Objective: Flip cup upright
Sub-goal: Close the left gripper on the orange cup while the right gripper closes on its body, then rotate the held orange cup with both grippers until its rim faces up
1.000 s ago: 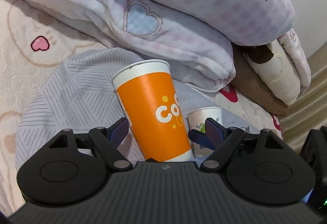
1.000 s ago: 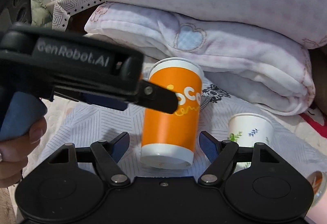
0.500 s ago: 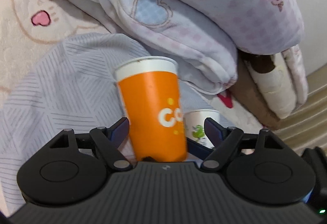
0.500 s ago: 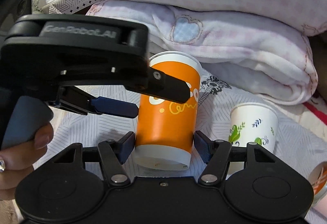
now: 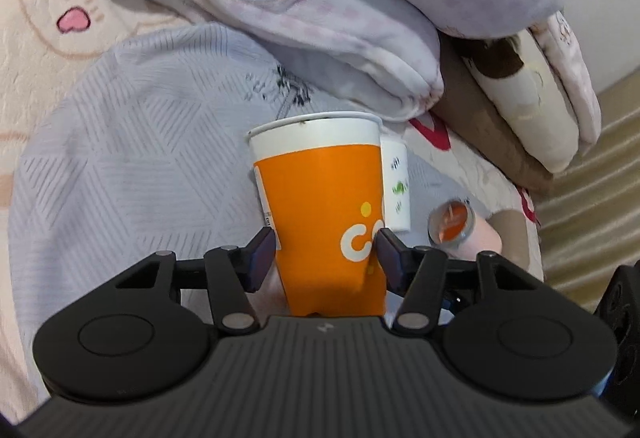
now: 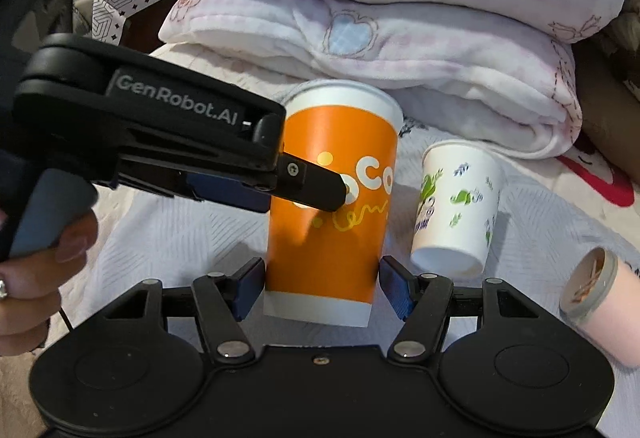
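Observation:
A tall orange paper cup (image 5: pixel 320 206) with a white rim stands upright on the grey striped cloth (image 5: pixel 120 142). My left gripper (image 5: pixel 326 254) is shut on the orange cup's lower body, and the wall is dented between the pads. In the right wrist view the orange cup (image 6: pixel 332 206) sits between the fingers of my right gripper (image 6: pixel 320 288), whose pads press its base. The left gripper's body (image 6: pixel 160 142) crosses in front of the cup from the left.
A small white cup (image 6: pixel 456 206) with green prints stands upright to the right of the orange cup. A pink tube-shaped container (image 6: pixel 592 290) lies on its side further right. Folded blankets (image 6: pixel 380 38) are stacked behind. The bed's edge (image 5: pixel 580 206) is at the right.
Both grippers have closed from open onto the orange cup. The left gripper has moved closer and now dents the cup's wall.

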The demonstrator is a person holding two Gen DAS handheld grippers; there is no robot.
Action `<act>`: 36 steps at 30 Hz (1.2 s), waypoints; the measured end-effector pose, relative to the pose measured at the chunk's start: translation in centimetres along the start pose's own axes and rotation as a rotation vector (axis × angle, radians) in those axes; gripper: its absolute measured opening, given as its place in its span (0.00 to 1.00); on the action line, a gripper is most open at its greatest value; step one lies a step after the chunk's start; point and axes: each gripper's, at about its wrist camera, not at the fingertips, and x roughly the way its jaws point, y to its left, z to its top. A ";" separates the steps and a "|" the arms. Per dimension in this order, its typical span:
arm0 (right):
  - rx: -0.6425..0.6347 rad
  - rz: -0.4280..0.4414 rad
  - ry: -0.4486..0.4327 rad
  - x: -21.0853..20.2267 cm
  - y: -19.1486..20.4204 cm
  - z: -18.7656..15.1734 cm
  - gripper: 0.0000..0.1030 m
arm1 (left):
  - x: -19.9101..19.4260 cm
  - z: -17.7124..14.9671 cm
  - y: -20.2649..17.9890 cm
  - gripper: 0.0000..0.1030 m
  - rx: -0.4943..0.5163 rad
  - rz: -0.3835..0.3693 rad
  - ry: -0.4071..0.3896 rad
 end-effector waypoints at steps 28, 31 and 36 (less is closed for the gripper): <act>0.347 0.062 0.169 -7.6 -4.2 -8.5 0.78 | 3.3 -7.0 -5.8 0.49 0.223 -0.163 0.350; 0.324 0.007 0.158 -7.2 -4.3 -7.8 0.84 | 3.4 -7.2 -6.5 0.53 0.302 -0.171 0.341; 0.375 0.011 0.123 -7.0 -5.9 -7.4 0.84 | 3.3 -6.9 -6.6 0.59 0.319 -0.179 0.314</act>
